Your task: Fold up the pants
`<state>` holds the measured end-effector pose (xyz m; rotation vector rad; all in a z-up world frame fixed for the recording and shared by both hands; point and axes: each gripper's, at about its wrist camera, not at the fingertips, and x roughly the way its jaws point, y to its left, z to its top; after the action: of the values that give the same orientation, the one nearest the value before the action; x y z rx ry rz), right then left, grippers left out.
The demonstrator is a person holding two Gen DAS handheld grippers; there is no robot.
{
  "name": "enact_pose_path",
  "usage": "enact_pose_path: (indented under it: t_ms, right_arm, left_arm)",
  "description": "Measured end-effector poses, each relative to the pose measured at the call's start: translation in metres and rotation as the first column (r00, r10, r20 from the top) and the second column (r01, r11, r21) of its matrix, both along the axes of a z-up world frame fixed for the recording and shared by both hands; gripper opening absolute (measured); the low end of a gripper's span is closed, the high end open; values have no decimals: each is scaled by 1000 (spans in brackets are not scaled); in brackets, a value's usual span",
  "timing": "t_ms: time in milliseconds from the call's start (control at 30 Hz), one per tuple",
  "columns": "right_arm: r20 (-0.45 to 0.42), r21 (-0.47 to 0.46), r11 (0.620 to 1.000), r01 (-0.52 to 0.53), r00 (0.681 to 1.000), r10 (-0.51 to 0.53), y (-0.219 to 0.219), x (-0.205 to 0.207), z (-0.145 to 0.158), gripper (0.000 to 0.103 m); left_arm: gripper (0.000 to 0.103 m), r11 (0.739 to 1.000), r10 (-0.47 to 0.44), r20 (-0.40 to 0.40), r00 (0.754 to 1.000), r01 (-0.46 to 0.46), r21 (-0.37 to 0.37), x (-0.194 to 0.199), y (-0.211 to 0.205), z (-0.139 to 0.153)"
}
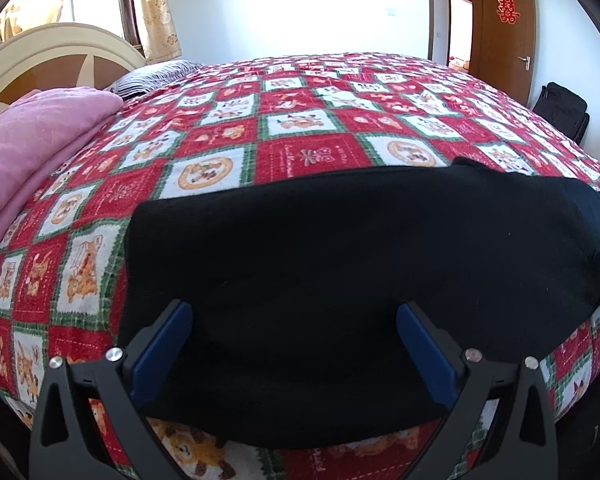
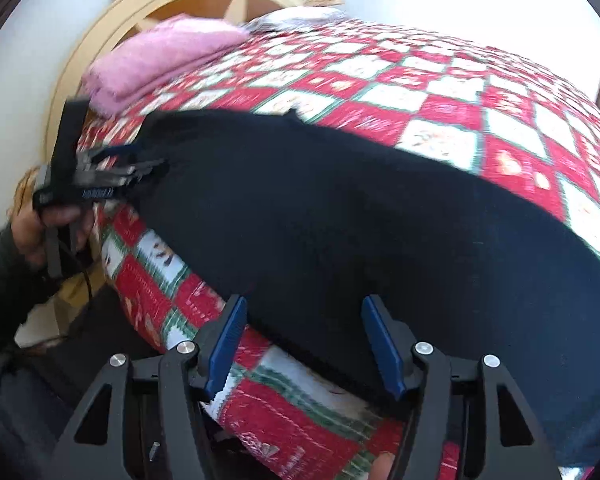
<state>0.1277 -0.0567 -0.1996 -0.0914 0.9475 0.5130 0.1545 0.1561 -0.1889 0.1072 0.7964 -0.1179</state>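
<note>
Showing door only left view; hand only right.

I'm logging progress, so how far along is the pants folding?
Done: the black pants lie as a flat band near the bed's edge, seemingly folded lengthwise. In hand: nothing; left gripper and right gripper both hover open. Left: probably a crosswise fold.

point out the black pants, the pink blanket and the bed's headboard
black pants (image 1: 340, 248), left wrist view, middle of the flat dark cloth
pink blanket (image 1: 40, 136), left wrist view, top of the folded stack
headboard (image 1: 52, 46), left wrist view, cream curved upper rim
</note>
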Motion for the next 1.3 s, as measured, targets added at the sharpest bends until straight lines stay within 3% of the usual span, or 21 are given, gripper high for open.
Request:
enact_pose_path:
  t_ms: [167, 300, 400, 467, 600, 767, 967, 1133, 1167, 1233, 1300]
  right_arm:
    - [36, 15, 990, 141, 989, -141, -46, 2, 18, 62]
    - [10, 33, 956, 293, 956, -293, -91, 6, 18, 62]
    - [-37, 49, 936, 349, 937, -347, -110, 10, 7, 62]
    - [-49, 53, 936, 347, 937, -345, -113, 11, -2, 62]
    - [-27, 36, 944, 328, 945, -327, -106, 11, -2, 67]
    - [-20, 91, 930, 357, 934, -356, -122, 6, 15, 67]
    - [44, 101, 876, 472, 877, -478, -183, -6, 44, 67]
    - [-24, 100, 774, 626, 779, -627, -254, -17, 31, 67]
    - [-38, 89, 765, 638, 770, -637, -263, -17, 27, 67]
    - [-38, 132, 777, 615, 786, -616, -270, -21, 26, 67]
    - [-12, 147, 780, 608, 790, -613, -274, -27, 35, 67]
  left_arm:
    - [103, 1000, 15, 8, 1000, -15, -19, -3, -4, 11]
    - [103, 1000, -17, 13, 1000, 17, -6, -3, -17, 10]
    - [103, 1000, -15, -12, 1000, 15, -25, -2, -16, -3]
    - [103, 998, -12, -13, 1000, 11, -54, -1, -12, -3]
    - [103, 999, 2, -12, 1000, -3, -35, -3, -20, 6]
    - [103, 996, -67, 46, 997, 69, -56, -6, -46, 37]
    - [103, 983, -158, 20, 987, 159, -88, 4, -82, 41]
    - [103, 978, -205, -13, 979, 204, -53, 7, -114, 22]
    - [103, 979, -199, -34, 979, 197, -45, 9, -116, 16]
    - [103, 981, -195, -55, 979, 193, -34, 10, -120, 6]
    - [103, 981, -195, -35, 980, 194, -24, 4, -121, 7]
